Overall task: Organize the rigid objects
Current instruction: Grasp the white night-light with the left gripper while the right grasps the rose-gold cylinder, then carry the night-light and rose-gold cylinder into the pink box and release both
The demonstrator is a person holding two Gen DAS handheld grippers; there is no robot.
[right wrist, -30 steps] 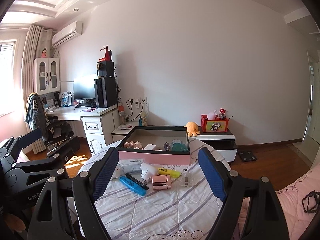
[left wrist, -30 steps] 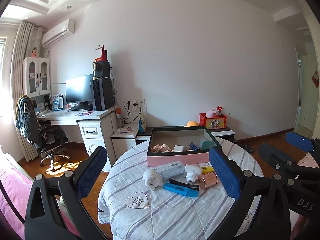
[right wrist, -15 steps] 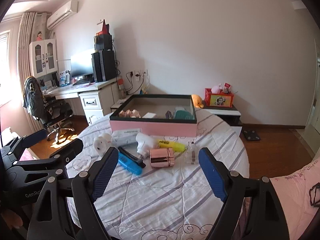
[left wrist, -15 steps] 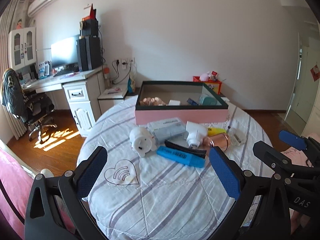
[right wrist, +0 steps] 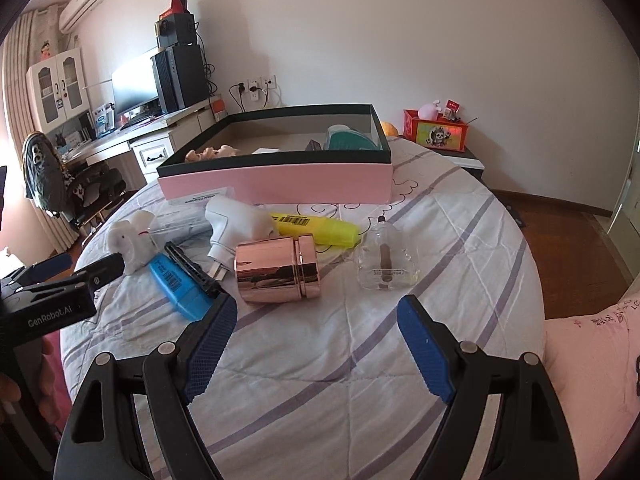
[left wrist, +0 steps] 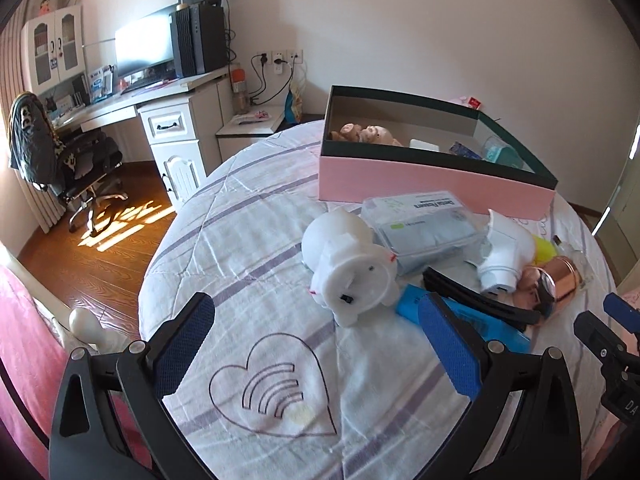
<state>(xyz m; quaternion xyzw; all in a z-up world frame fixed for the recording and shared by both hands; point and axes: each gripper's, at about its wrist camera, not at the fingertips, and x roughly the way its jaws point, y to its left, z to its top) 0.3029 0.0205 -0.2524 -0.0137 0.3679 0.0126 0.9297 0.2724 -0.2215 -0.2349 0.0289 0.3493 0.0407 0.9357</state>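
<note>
At far left stands a white desk (left wrist: 132, 100) with a monitor (left wrist: 144, 46) and a dark office chair (left wrist: 60, 156) on the wooden floor (left wrist: 92, 256). The round surface (left wrist: 248, 240), covered in a striped white cloth, drops off at its left rim toward that floor, and a pink bed (left wrist: 24, 364) lies at the near left.

The left gripper (left wrist: 316, 344) hovers over the near cloth with its fingers (left wrist: 182, 344) spread wide and holding nothing; bare cloth with a heart print lies between them.

Just beyond sits a white elephant toy (left wrist: 348, 264), touching a clear plastic case (left wrist: 424, 224). To its right lie a blue marker (right wrist: 180, 284), a black clip (right wrist: 192, 268), a white plug adapter (right wrist: 236, 220), a rose-gold cylinder (right wrist: 276, 272), a yellow highlighter (right wrist: 316, 226) and a clear glass bottle (right wrist: 386, 264), clustered close together.

Behind them the pink box (right wrist: 280, 176) stands open, with a few small items inside.

The right gripper (right wrist: 316, 344) hangs over open cloth in front of the cylinder, fingers (right wrist: 426, 356) wide apart and empty. Right of the bottle the cloth is bare out to the rim.
</note>
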